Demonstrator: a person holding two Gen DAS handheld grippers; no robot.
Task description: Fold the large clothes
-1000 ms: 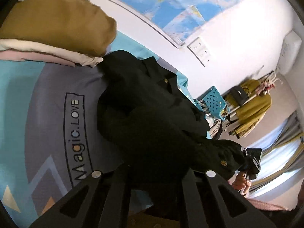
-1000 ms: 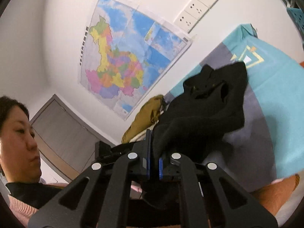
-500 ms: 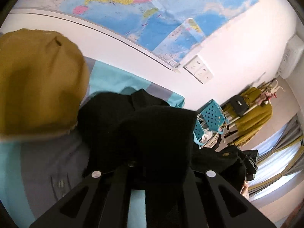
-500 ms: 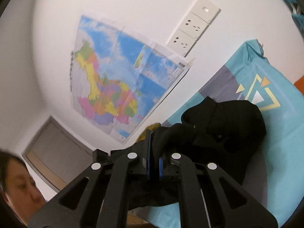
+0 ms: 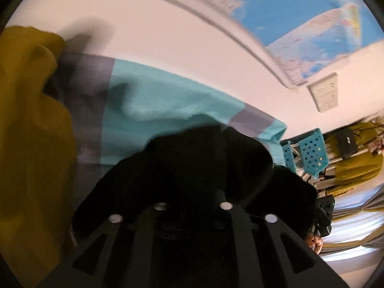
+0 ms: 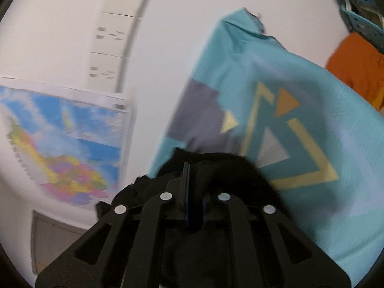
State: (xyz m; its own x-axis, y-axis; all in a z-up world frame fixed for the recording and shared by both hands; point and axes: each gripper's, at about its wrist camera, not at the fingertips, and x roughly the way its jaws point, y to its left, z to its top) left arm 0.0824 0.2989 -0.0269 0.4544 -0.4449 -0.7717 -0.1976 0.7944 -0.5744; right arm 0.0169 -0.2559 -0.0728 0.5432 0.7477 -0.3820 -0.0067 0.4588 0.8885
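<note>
Black garment (image 5: 204,168): bunched on the teal-and-grey sheet (image 5: 156,110), at 6 o'clock in both views.
Left gripper (image 5: 193,192): jaws opening; fingertips are buried under black cloth, so a grip cannot be told.
Right gripper (image 6: 194,192): jaws opening slightly, black cloth seen pinched between them.
Mustard garment (image 5: 26,132): at 9 o'clock, left view.
Wall map (image 6: 62,139): at 9 o'clock, right view.

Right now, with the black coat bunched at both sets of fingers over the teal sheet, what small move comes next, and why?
Probably let go and draw both hands back. The black coat lies bunched on the teal sheet; the left gripper is already opening, and the right gripper, its fingers close together with cloth between, is starting to.
</note>
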